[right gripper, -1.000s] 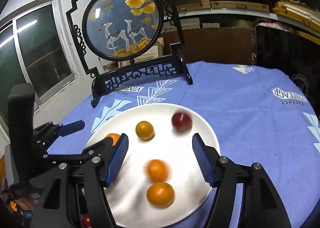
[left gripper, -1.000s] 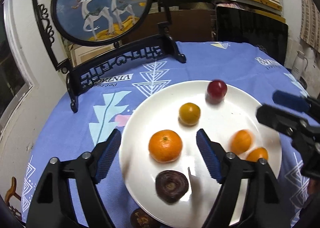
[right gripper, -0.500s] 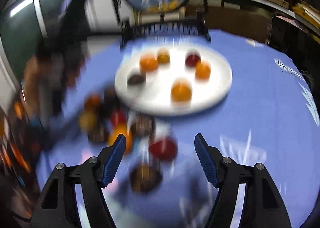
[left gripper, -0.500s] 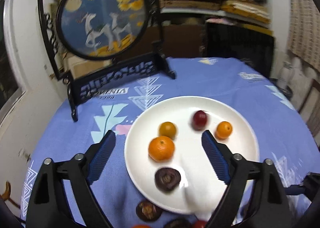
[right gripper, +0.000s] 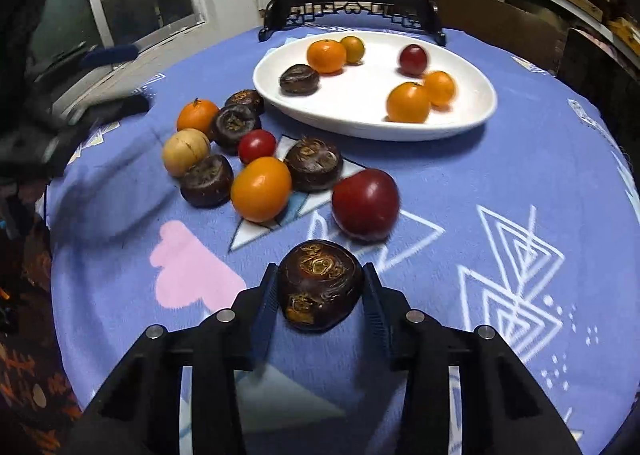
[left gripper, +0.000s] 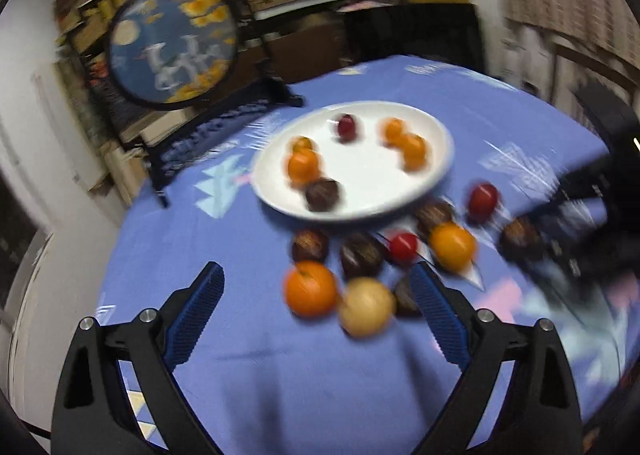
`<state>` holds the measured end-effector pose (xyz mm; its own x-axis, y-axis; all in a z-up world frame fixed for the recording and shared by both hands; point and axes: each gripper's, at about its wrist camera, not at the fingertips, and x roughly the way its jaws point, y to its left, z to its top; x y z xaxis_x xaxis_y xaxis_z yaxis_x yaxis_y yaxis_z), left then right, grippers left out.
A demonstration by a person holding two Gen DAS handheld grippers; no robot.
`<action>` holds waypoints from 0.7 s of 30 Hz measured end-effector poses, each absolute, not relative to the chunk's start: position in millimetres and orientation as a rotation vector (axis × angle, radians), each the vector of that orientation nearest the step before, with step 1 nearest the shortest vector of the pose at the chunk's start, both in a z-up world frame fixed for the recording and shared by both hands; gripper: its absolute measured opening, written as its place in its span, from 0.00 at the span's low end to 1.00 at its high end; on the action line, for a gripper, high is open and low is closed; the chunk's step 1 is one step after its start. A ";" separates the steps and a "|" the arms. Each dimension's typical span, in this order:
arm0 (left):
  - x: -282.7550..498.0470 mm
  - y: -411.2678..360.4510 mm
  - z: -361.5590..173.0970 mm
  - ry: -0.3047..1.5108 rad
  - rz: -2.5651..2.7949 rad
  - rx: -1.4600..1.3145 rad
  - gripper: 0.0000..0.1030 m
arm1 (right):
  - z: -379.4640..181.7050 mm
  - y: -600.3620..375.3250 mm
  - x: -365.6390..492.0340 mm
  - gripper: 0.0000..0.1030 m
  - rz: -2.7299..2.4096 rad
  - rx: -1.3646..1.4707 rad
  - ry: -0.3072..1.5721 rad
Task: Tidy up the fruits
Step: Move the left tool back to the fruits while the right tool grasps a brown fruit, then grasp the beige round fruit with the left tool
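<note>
A white plate (right gripper: 472, 111) holds several fruits: oranges, a red one and a dark brown one (right gripper: 299, 78). More fruits lie loose on the blue cloth in front of it, among them an orange (right gripper: 261, 189), a red fruit (right gripper: 365, 204) and a tan one (right gripper: 185, 151). My right gripper (right gripper: 320, 291) is shut on a dark brown fruit (right gripper: 320, 285) at the near side of the cloth. My left gripper (left gripper: 316, 307) is open and empty, above an orange (left gripper: 310, 287) and the tan fruit (left gripper: 366, 307). The left wrist view is blurred.
A black stand with a round painted screen (right gripper: 352, 11) stands behind the plate; it also shows in the left wrist view (left gripper: 172, 51). The round table's edge drops off at the left (right gripper: 56, 215). Shelves and a window lie beyond.
Both grippers pulled back from the plate to the loose fruit pile. My right gripper, open before, has closed on a dark brown fruit.
</note>
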<state>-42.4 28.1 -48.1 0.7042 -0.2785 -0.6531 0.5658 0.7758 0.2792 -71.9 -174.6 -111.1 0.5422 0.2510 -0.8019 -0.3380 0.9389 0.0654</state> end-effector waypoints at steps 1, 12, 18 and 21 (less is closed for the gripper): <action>-46.2 27.5 -52.7 0.640 -0.512 0.501 0.89 | -111.3 -176.7 -74.7 0.40 0.348 -0.098 0.932; -16.2 30.6 -105.9 0.829 -0.492 0.456 0.57 | -112.0 -185.8 -85.2 0.41 0.339 -0.074 0.934; -2.5 13.5 -104.7 0.827 -0.500 0.449 0.57 | -112.9 -184.5 -85.2 0.41 0.341 -0.072 0.934; -0.8 10.7 -103.7 0.847 -0.537 0.426 0.35 | -112.7 -184.8 -85.8 0.40 0.339 -0.071 0.931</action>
